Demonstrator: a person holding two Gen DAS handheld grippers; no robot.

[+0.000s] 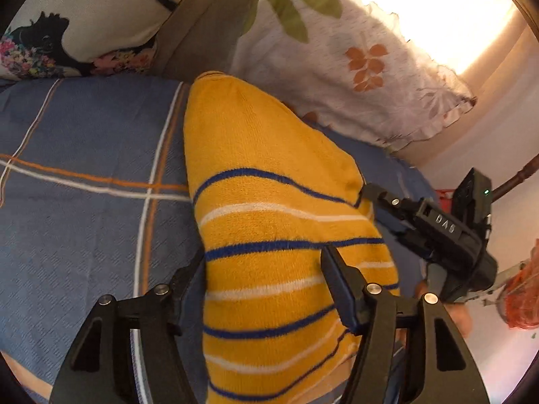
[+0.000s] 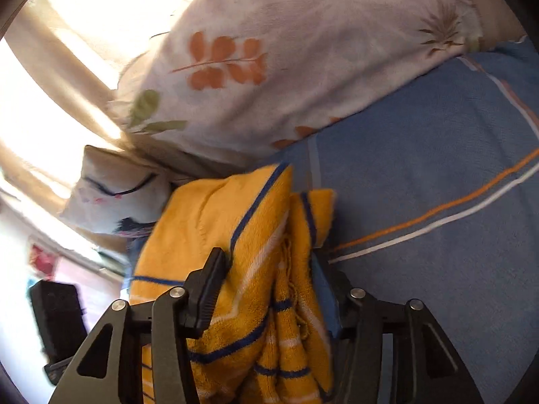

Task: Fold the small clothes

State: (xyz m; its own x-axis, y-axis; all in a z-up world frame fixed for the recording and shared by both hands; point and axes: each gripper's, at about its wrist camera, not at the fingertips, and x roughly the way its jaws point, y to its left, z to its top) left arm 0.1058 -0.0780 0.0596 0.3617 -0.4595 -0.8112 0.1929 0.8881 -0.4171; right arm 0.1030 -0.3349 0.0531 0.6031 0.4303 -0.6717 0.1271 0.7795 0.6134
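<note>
The left gripper [image 1: 262, 269] pinches the yellow striped sweater [image 1: 269, 202] between its half-spread fingers. The right gripper [image 2: 269, 276] pinches its bunched edge too. The sweater lies on a blue checked bedsheet [image 1: 84, 202], near a flowery pillow [image 1: 353, 77].

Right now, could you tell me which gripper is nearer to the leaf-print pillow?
Right. The right gripper sits by the leaf-print pillow; the left gripper is farther back over the yellow sweater.
</note>
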